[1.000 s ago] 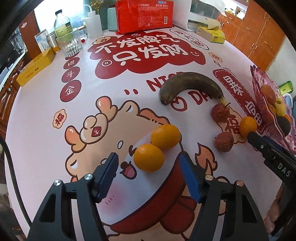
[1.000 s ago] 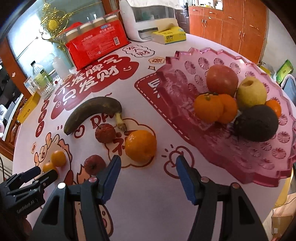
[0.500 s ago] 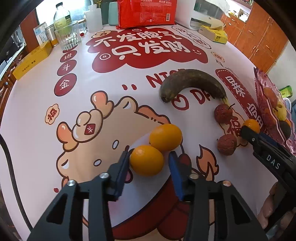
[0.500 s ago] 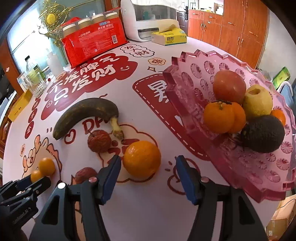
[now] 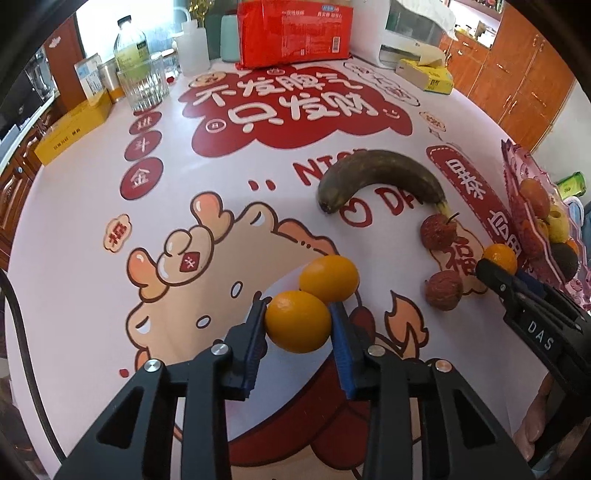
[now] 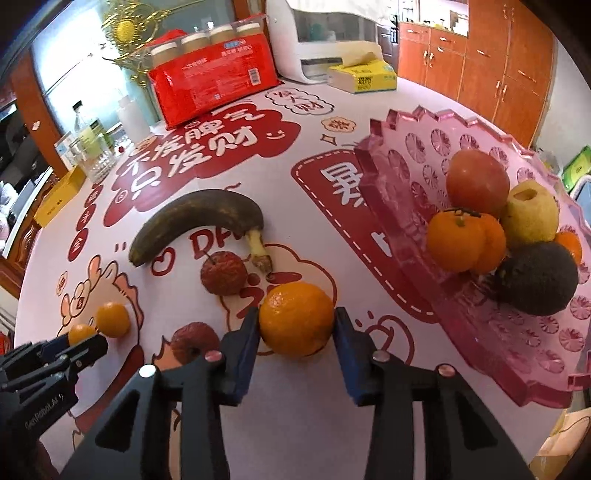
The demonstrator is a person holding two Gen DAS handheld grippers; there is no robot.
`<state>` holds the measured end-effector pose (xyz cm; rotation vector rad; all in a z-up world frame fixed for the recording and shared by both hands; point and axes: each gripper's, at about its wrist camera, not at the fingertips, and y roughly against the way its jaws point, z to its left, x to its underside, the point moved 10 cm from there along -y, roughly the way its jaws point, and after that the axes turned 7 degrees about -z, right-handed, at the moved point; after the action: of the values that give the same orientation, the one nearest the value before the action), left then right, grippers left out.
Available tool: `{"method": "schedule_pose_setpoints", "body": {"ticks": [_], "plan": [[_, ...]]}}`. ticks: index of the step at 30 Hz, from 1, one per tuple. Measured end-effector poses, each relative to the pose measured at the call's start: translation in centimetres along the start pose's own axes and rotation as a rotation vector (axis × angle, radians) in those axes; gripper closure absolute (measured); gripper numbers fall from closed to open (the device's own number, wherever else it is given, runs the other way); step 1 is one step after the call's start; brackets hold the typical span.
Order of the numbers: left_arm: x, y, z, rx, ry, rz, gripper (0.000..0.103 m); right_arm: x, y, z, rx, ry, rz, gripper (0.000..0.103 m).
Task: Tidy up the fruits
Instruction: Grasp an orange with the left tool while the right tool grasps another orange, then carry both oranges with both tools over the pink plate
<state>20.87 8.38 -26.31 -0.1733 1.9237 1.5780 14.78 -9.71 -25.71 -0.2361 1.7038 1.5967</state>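
My left gripper [image 5: 297,321] is shut on a small orange kumquat [image 5: 297,321] that rests on the tablecloth, with a second kumquat [image 5: 328,278] touching it just behind. My right gripper [image 6: 295,324] is shut on a larger orange [image 6: 296,319] on the cloth. A dark overripe banana [image 6: 195,221] and two wrinkled red fruits [image 6: 223,273] [image 6: 192,341] lie between the two grippers. The pink fruit tray [image 6: 406,236] at the right holds several fruits, including a red apple [image 6: 476,182], a mandarin [image 6: 456,240] and an avocado [image 6: 535,278].
At the back stand a red pack of cups [image 5: 293,31], a white appliance [image 5: 410,37], a tissue box [image 5: 424,75], a glass [image 5: 142,88], bottles [image 5: 127,44] and a yellow box [image 5: 72,129]. Wooden cabinets [image 6: 480,66] are at the right.
Both grippers moved forward and closed. The left jaws now clamp the near kumquat; the right jaws now clamp the orange.
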Motion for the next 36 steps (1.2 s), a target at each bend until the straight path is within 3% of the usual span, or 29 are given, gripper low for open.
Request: {"method": "schedule_pose_setpoints", "body": {"ticks": [10,21,29,36], "plan": [[-0.8,3.4,-1.8,0.008,-0.011,-0.048,0.07,-0.4,3.5,1.0,-0.074,0.054,-0.04,0.063],[-2.5,6.9,-8.6,0.054,-0.062,-0.097,0.07,-2.7,9.6,-1.0,-0.111,0.129,-0.157,0.063],[-5.0,9.5,-15.9,0.078,-0.114,-0.145,0.07,-6.0,13.3,-6.2,-0.106,0.14,-0.22,0.063],[-7.2,9.3,-21.8,0.086,-0.124,-0.16,0.07,-9.2,14.2,-13.2,-0.056,0.113,-0.245,0.063]]}}
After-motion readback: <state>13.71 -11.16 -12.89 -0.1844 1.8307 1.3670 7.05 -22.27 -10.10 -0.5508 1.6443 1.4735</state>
